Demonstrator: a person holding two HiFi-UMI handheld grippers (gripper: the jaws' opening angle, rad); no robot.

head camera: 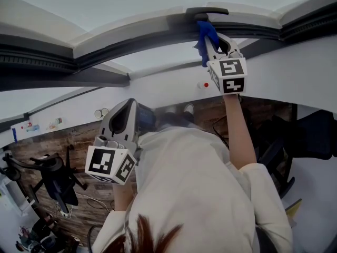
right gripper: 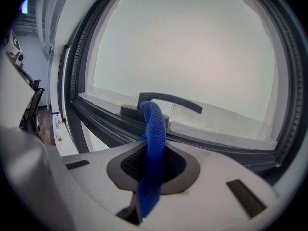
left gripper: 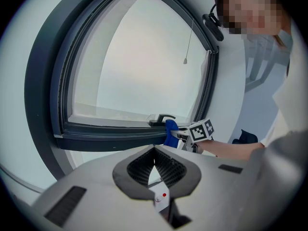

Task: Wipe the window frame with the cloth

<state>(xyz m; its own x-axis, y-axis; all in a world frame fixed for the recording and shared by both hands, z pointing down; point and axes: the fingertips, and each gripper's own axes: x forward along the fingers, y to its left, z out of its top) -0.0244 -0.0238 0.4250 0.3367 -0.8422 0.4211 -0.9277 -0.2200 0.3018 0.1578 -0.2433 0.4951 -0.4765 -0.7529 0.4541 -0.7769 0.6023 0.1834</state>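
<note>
Cloth (right gripper: 155, 129), blue, is clamped between the jaws of my right gripper (right gripper: 153, 154). It stands up out of them, and its top fold lies against the base of the window handle (right gripper: 168, 100), on the lower rail of the dark window frame (right gripper: 103, 121). In the head view this gripper is at 1 o'clock, up at the frame. My left gripper (left gripper: 154, 152) has its jaws closed on nothing; it hangs at 8 o'clock, well apart from the frame.
</note>
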